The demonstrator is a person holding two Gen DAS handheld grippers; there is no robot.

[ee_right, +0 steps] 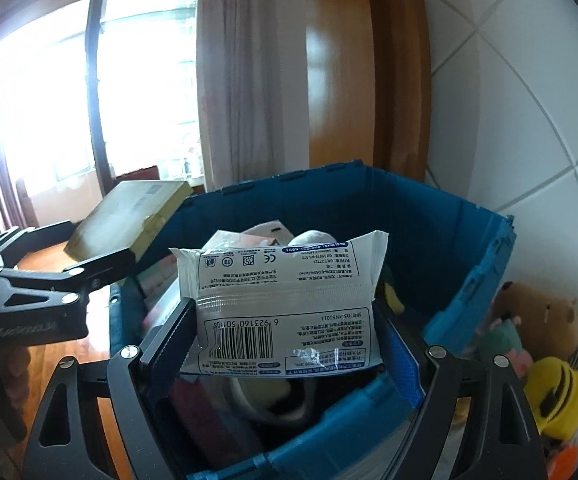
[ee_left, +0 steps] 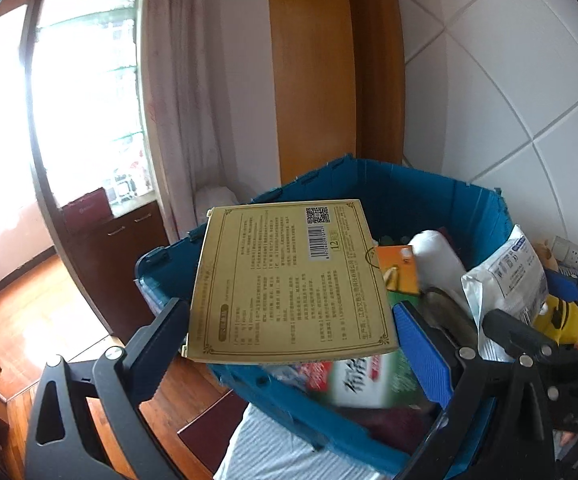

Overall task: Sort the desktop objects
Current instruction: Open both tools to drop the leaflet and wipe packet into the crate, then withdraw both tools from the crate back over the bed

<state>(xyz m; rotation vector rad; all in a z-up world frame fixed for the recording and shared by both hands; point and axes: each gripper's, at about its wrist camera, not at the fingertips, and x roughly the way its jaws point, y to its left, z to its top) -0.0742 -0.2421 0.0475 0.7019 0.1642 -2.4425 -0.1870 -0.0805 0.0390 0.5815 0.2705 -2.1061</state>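
My left gripper (ee_left: 291, 332) is shut on a flat yellow box (ee_left: 289, 280) with printed text and a barcode, held over the near left corner of a blue storage crate (ee_left: 401, 196). The box also shows in the right wrist view (ee_right: 129, 216), with the left gripper (ee_right: 105, 260) below it. My right gripper (ee_right: 285, 340) is shut on a white wet-wipes pack (ee_right: 289, 304), held above the crate (ee_right: 429, 216). The pack also shows in the left wrist view (ee_left: 505, 280).
The crate holds several items: a white bottle (ee_left: 437, 260), an orange box (ee_left: 399, 274), a green-and-white package (ee_left: 369, 380). Plush toys, brown (ee_right: 541, 316) and yellow (ee_right: 561, 392), lie right of the crate by the tiled wall. Wooden floor and a curtain are at left.
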